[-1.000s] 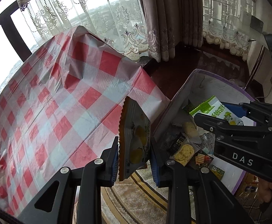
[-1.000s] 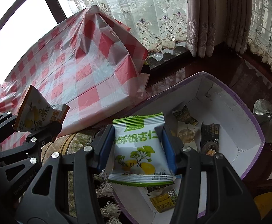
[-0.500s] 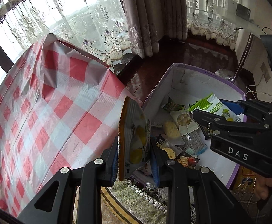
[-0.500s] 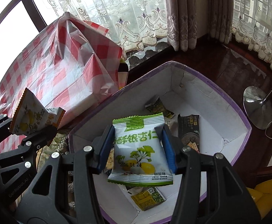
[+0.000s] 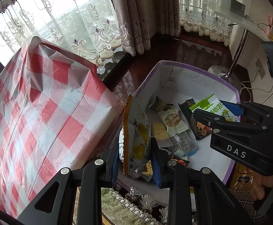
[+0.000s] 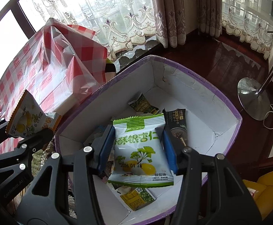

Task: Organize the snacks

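Observation:
My left gripper is shut on an orange-edged snack packet with yellow fruit print, held edge-on over the near left rim of the purple-rimmed white box. My right gripper is shut on a green and white snack packet, held flat above the inside of the box. The right gripper also shows in the left wrist view. The left gripper's packet shows at the left in the right wrist view. Several snack packets lie on the box floor.
A table under a red and white checked cloth stands left of the box. A fringed rug lies below. Dark wood floor, lace curtains and a chrome lamp base are behind and right of the box.
Both grippers have moved right and forward from the checked table toward the box, each keeping its packet. The right packet now hangs over the box interior; the left packet is at the box rim.

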